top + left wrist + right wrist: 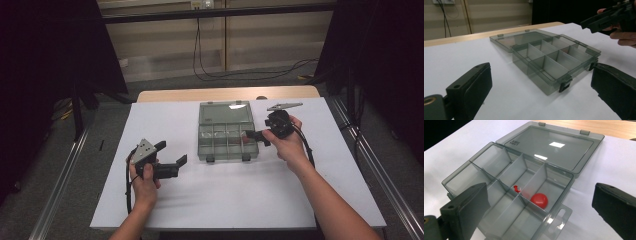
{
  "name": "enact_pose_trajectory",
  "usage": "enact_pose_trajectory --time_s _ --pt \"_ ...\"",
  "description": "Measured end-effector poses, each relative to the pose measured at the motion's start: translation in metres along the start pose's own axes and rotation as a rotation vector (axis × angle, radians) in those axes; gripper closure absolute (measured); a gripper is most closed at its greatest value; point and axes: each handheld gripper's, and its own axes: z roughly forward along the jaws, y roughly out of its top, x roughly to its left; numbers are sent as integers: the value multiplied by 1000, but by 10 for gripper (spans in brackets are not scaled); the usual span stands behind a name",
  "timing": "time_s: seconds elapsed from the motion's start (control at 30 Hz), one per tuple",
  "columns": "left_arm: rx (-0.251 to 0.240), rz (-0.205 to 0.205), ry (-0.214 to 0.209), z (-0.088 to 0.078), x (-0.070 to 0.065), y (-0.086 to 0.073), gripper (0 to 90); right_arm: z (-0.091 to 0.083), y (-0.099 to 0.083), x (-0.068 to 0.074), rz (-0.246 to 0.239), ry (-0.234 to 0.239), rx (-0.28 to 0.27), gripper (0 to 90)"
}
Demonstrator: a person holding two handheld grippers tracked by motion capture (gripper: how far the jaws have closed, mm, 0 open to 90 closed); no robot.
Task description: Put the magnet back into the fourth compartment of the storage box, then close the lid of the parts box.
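Nearest us, our left tool (170,154) hovers over the white worktop (240,195), jaws spread apart and holding nothing, aimed at the box. Farther on, our right tool (256,135) sits at the right edge of the open smoky compartment box (227,145), jaws also wide apart and holding nothing. Inside, a red ball (539,200) lies in one compartment, a small red pin (517,188) in the next. The lid (225,113) lies flat beyond.
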Motion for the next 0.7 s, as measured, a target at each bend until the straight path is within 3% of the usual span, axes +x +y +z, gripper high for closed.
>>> enact_pose_trajectory --time_s 0.17,0.43,0.57,0.67,0.7 --pt "6 -33 -18 10 4 4 44 -1 1 0 0 -5 0 7" --pt "10 -39 -40 27 7 11 47 -1 3 -3 6 -5 -7 18" --pt "28 -50 -33 36 10 15 46 -1 6 -4 24 -14 -3 23" --pt "45 -43 -51 43 14 16 46 1 7 -5 28 -13 -7 28" --pt "23 -66 -56 46 14 15 50 1 7 -5 33 -14 -5 30"
